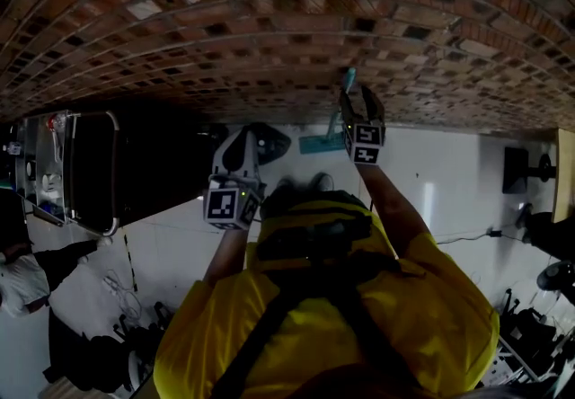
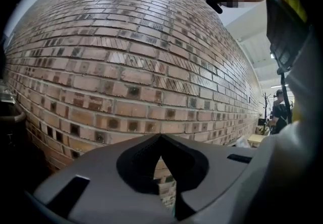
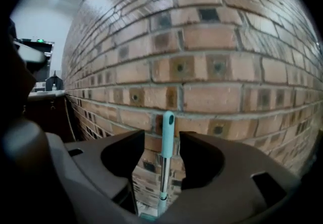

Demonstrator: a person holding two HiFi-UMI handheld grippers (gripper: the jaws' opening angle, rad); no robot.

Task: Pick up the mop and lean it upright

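The mop stands upright against the brick wall (image 3: 217, 41). Its teal grip (image 3: 167, 132) tops a metal shaft that runs down to the teal mop head (image 3: 148, 215) on the floor. In the head view the grip tip (image 1: 349, 77) shows above my right gripper (image 1: 352, 101), and the mop head (image 1: 321, 144) lies at the wall's foot. My right gripper (image 3: 162, 134) is open; the handle stands between its jaws with a gap on each side. My left gripper (image 1: 254, 142) is off to the mop's left, shut and empty, its tips (image 2: 160, 137) meeting in front of the bricks.
The brick wall (image 1: 269, 29) fills the space ahead. A dark cabinet with a metal frame (image 1: 90, 172) stands at the left on the white floor (image 1: 449, 181). Dark equipment and cables (image 1: 530, 168) sit at the right. A person (image 2: 278, 112) stands far off along the wall.
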